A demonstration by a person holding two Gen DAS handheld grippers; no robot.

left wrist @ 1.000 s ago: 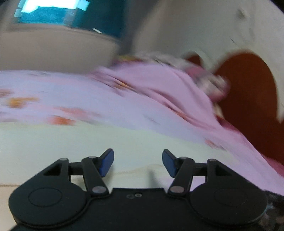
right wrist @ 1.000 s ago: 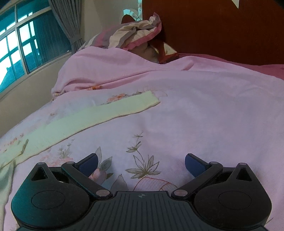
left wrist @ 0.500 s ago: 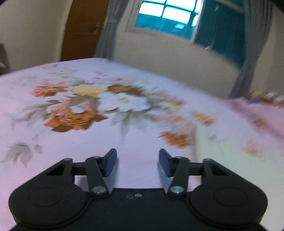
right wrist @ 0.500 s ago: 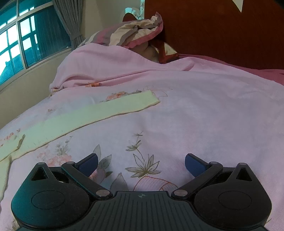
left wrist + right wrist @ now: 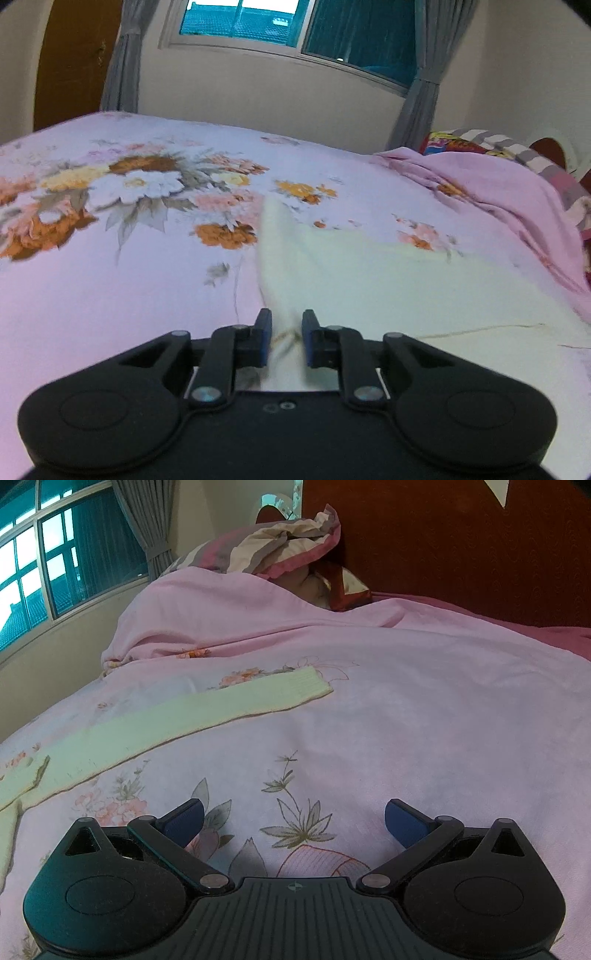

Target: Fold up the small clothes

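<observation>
A pale cream knit garment [image 5: 369, 273] lies flat on the floral bed cover [image 5: 110, 277]. In the left wrist view my left gripper [image 5: 287, 328] is at the garment's near left edge. Its jaws are closing, with a bunched fold of the cream cloth pinched between the blue pads. In the right wrist view a long cream sleeve [image 5: 207, 716] of the garment stretches across the cover, up and to the left of my right gripper [image 5: 293, 818]. That gripper stands wide open over bare flowered cover, holding nothing.
A rumpled pink blanket [image 5: 258, 609] and striped pillows [image 5: 280, 546] are piled at the head of the bed against a dark wooden headboard [image 5: 461, 535]. A curtained window [image 5: 295, 22] and a brown door [image 5: 74, 55] stand beyond the bed's far edge.
The left gripper swung across the bed, settled at the garment's edge, and its jaws narrowed from wide apart onto the cream cloth. The right gripper has stayed put.
</observation>
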